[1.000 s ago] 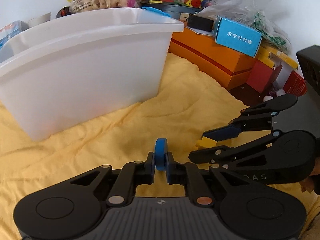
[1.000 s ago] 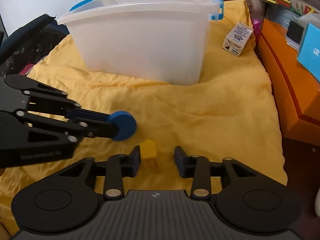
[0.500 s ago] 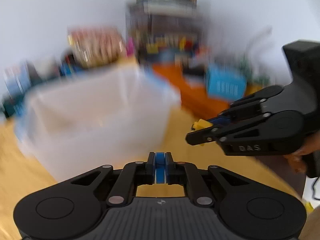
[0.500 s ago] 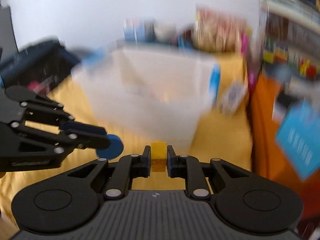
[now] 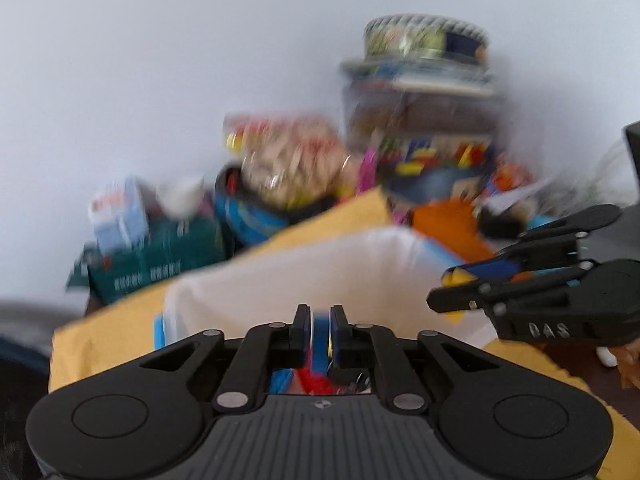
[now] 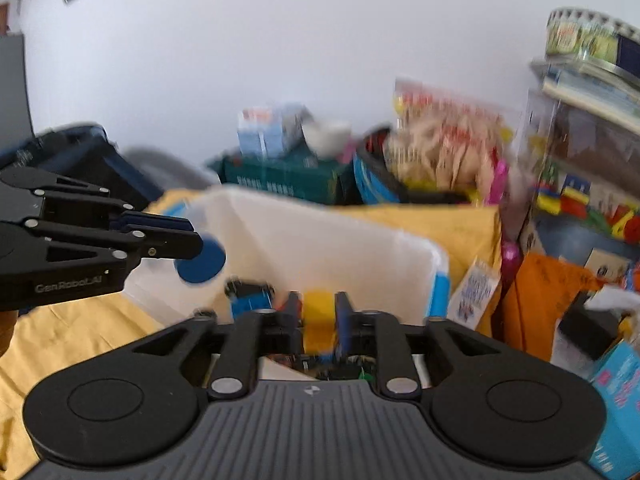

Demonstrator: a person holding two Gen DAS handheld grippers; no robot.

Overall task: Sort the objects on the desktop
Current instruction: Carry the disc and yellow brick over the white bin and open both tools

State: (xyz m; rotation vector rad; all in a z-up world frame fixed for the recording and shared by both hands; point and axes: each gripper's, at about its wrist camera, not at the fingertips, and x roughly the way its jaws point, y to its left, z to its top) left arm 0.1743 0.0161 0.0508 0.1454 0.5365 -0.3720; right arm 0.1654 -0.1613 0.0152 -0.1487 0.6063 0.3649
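Note:
The white bin point(image 5: 280, 280) lies just below and ahead of both grippers. In the left wrist view my left gripper point(image 5: 319, 332) still pinches the flat blue disc point(image 5: 319, 340) edge-on while its jaws are opening. From the right wrist view the same blue disc point(image 6: 202, 261) hangs at that gripper's tip over the bin's point(image 6: 328, 236) left rim. My right gripper point(image 6: 319, 316) is over the bin's mouth, its jaws opening. The yellow block point(image 6: 319, 320) is still between them, smeared downward. The left wrist view shows this block point(image 5: 458, 278) at the right gripper's tip.
The bin holds a blue toy point(image 6: 252, 300) and other small items. A yellow cloth point(image 6: 72, 332) covers the table. Behind it stand a green box point(image 6: 280, 180), a snack bag point(image 6: 444, 144), toy shelves point(image 6: 580, 184), an orange box point(image 6: 540, 300) and a small carton point(image 6: 472, 288).
Both grippers rose from the yellow cloth with the blue disc and the yellow block and now hang over the white bin. The right jaws closed on the block, then began to part.

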